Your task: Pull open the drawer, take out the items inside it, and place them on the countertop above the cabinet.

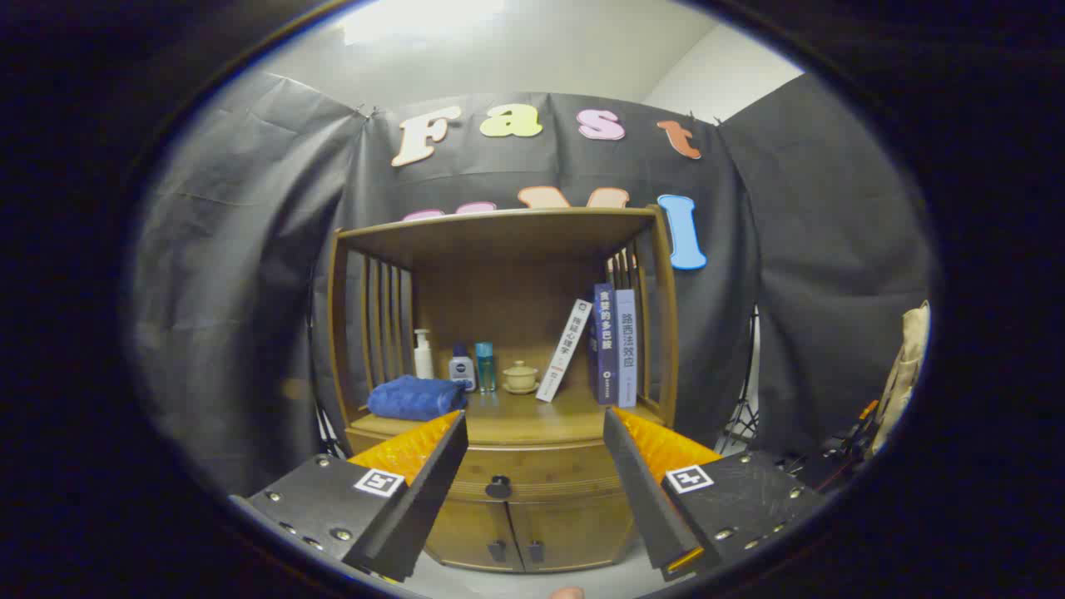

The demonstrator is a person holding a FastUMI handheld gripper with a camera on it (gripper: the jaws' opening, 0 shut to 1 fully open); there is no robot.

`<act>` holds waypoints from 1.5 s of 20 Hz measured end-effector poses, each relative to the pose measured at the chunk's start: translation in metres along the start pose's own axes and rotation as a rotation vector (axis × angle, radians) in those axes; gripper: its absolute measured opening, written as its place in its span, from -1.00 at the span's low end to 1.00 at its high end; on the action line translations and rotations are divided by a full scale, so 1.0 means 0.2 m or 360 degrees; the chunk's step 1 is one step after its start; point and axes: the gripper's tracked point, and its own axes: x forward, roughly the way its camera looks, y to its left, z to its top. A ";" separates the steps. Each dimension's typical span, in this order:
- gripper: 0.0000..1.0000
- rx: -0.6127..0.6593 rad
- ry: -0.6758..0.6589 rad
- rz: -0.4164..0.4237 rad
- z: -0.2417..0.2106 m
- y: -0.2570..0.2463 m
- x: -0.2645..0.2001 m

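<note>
Gripper (534, 445) held wide open and empty, squared to the cabinet (499, 516), so the closed drawer (532, 476) and its dark knob (498, 487) sit between the fingers, just ahead, countertop (516, 420) beyond.

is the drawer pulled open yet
No, the drawer sits flush in the cabinet front with its dark knob untouched, seen between the open tongs, which hold nothing.
</note>
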 end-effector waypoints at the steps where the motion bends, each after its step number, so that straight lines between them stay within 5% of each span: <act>1: 0.97 0.0018 0.0004 0.0003 -0.01 -0.01 0.00; 13: 1.00 -0.0025 -0.0177 0.0025 0.13 -0.06 -0.05; 30: 1.00 -0.0025 -0.0042 0.0066 -0.17 0.07 0.10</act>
